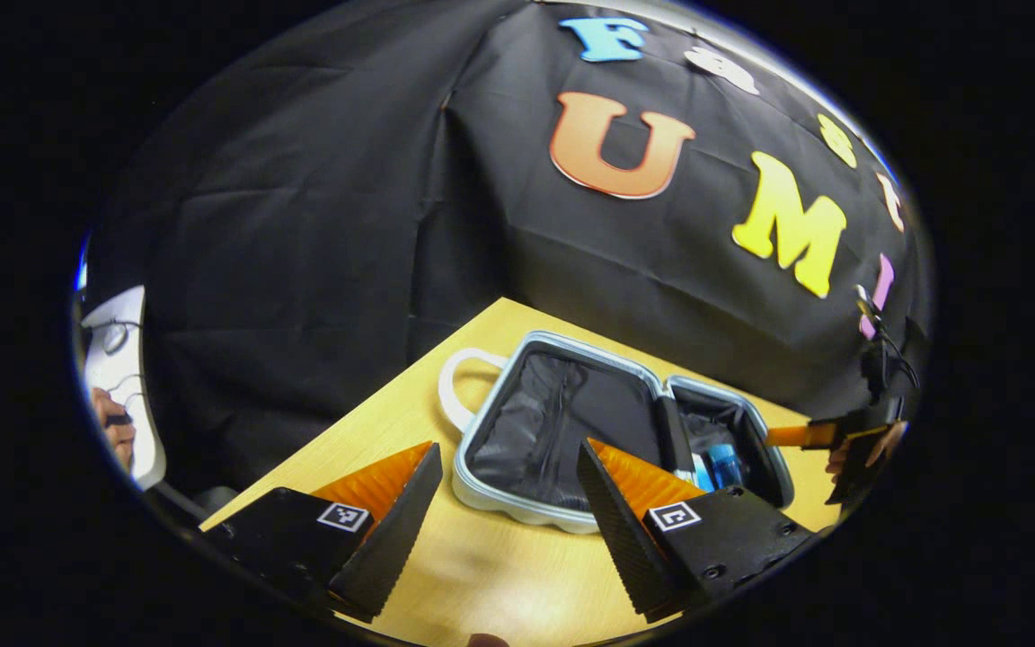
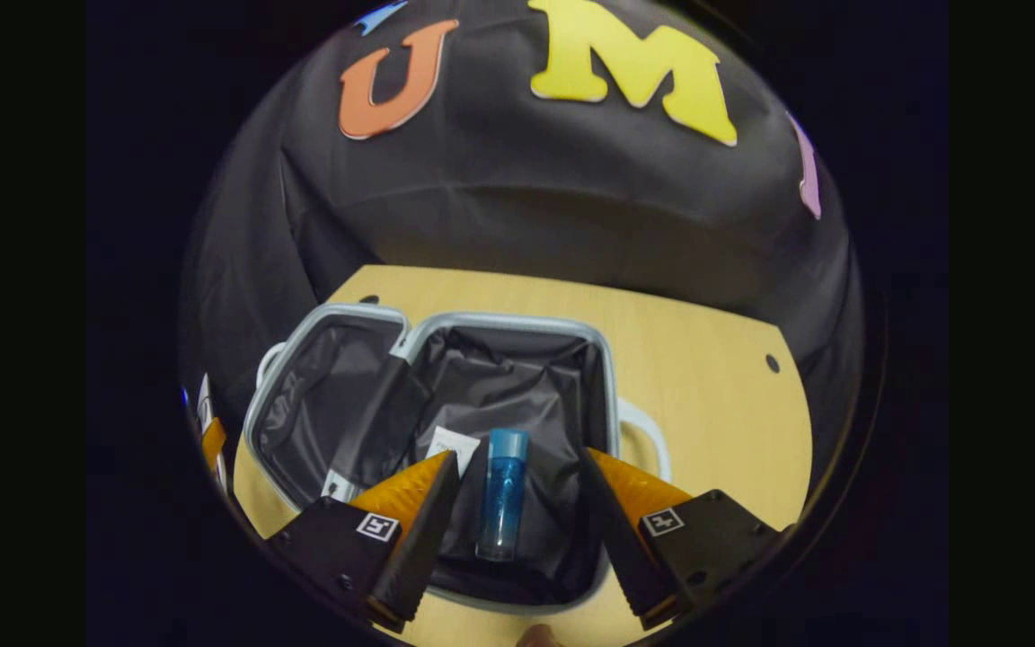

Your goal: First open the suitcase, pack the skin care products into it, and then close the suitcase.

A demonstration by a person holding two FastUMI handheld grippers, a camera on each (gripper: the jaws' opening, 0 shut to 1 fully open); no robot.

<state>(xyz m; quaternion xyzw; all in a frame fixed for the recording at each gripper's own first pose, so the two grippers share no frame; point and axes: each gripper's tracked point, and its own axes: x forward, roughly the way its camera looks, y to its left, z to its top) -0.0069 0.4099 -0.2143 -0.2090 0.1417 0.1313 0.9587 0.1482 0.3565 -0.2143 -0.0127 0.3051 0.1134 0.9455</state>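
Nearby, white tube (image 2: 451, 447) beside blue bottle (image 2: 501, 494)

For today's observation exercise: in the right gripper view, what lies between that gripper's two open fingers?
In the right gripper view, a blue bottle lies lengthwise between the right gripper's fingers, untouched, on the black lining of the open suitcase. A white tube lies beside it.

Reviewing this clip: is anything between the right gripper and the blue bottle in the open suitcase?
Nothing visible. In the right gripper view, the blue bottle lies on the black lining of the open suitcase, directly ahead of the open right gripper, framed by its spread fingers. A white tube lies beside the bottle, off that line.
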